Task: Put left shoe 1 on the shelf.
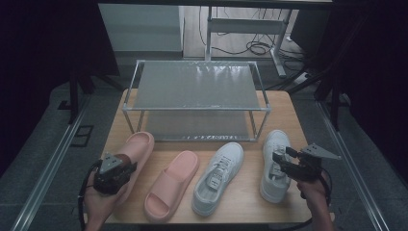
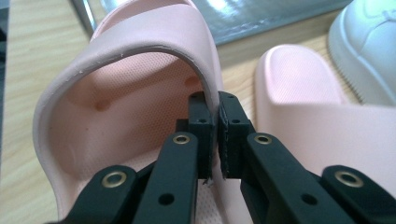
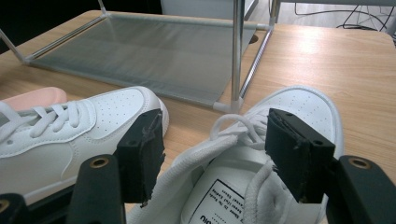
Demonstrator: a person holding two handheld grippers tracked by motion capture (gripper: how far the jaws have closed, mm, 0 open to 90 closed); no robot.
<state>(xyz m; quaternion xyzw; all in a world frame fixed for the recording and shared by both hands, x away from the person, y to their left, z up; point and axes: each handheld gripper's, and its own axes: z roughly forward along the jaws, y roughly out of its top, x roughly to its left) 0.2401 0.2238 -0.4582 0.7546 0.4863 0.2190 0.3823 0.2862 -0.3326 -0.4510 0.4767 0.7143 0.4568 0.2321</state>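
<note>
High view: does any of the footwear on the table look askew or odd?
The pink foam slide at far left is tilted off the wooden table, its strap pinched in the left claw. The other pink slide and both white sneakers lie flat.

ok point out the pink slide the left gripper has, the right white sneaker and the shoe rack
pink rubber slide sandal [image 2: 140, 51], left gripper view, on its arched strap
right white lace-up sneaker [image 1: 275, 144], high view, on its toe
grey metal two-shelf shoe rack [image 1: 197, 84], high view, on its top shelf
</note>
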